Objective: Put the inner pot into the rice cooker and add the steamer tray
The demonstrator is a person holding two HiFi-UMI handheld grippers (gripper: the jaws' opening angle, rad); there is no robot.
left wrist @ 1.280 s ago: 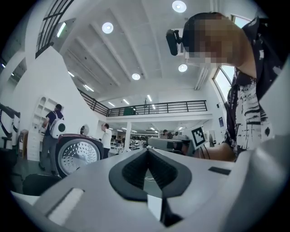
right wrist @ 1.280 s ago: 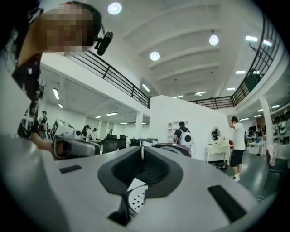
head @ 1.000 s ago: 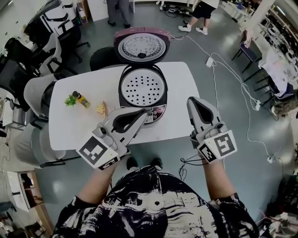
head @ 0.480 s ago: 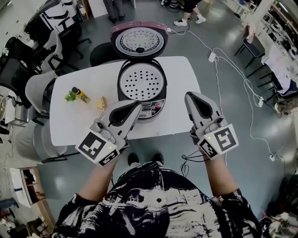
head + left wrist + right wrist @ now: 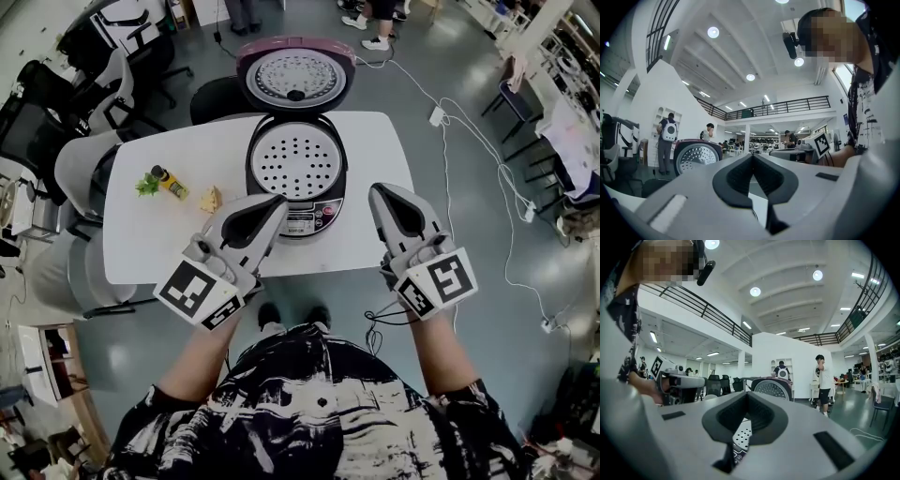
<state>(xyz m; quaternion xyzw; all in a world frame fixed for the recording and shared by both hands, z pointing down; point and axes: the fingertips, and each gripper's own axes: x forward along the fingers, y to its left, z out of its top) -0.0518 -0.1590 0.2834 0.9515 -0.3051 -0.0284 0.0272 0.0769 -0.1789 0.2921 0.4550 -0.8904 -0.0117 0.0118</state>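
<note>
The rice cooker stands open on the white table, its lid tipped back. The perforated white steamer tray lies inside, covering what is under it. My left gripper is shut and empty, its tips at the cooker's front left. My right gripper is shut and empty just right of the cooker's front. In the right gripper view the right gripper has the tray below its tips and the lid beyond. The left gripper points level, with the lid at its left.
A small yellow bottle with a green sprig and a yellow wedge lie on the table's left part. Office chairs stand at the left. Cables run over the floor at the right. People stand far behind.
Both grippers stay shut and empty near the table's front edge. The head view has shifted, so the cooker sits a little more to the right and closer between them.
</note>
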